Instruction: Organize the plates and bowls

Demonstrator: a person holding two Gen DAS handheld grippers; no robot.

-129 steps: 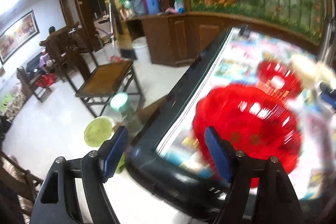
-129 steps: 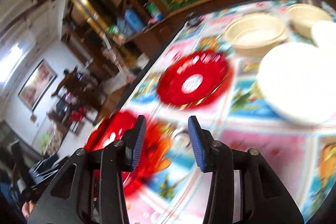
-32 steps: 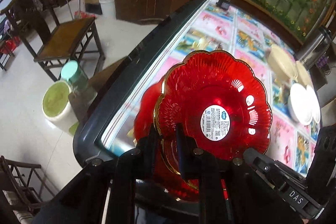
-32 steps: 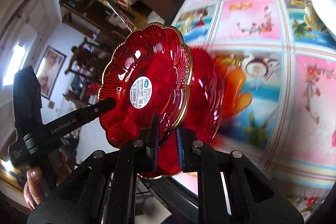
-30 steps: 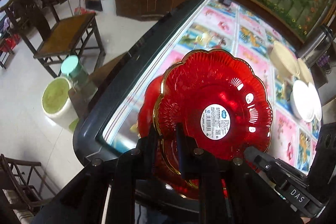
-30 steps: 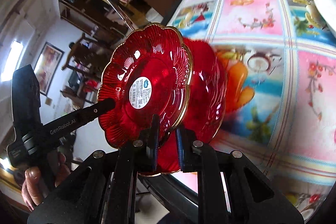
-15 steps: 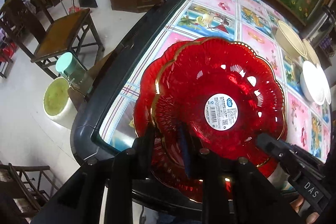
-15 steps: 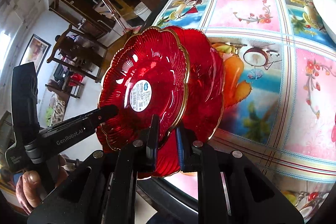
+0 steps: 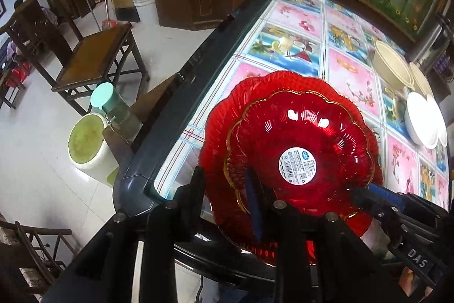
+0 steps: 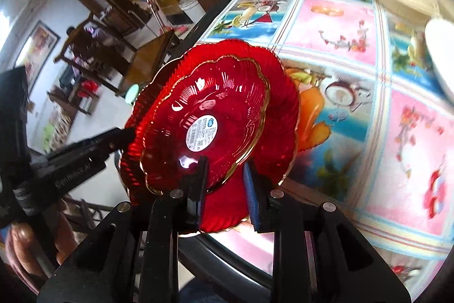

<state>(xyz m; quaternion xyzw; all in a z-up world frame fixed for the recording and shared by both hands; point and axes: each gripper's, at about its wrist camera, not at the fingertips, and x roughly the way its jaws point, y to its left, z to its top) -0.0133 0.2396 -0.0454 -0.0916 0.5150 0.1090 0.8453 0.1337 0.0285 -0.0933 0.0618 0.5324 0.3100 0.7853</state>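
Bright fruit-and-flower squares cover the worktop (image 9: 349, 75), which stands in a tiled room with wooden chairs (image 9: 85, 53) and a green-lidded bin (image 9: 88, 146) on the floor beside it. At the near corner of the worktop two red scalloped plates sit nested: the small red plate (image 9: 300, 158), gold-rimmed with a white label at its middle, lies inside the large red plate (image 9: 224, 115).

The left gripper (image 9: 227, 189) comes at the stack from the worktop's near edge, and its fingers (image 9: 253, 198) straddle the rims on that side with a gap showing around them, so they look released or nearly so; whether a pad still touches the rim is hard to tell through the red glass. The right gripper (image 10: 225, 183) reaches in from the opposite side, its fingers (image 10: 203, 175) likewise parted about the rim rather than clenched on it.

Both grippers are level with the stack's edge and facing each other across it, so either could draw straight back. Cream bowls (image 9: 391, 67) and white plates (image 9: 422, 124) wait well apart at the far end, nearer the right gripper.
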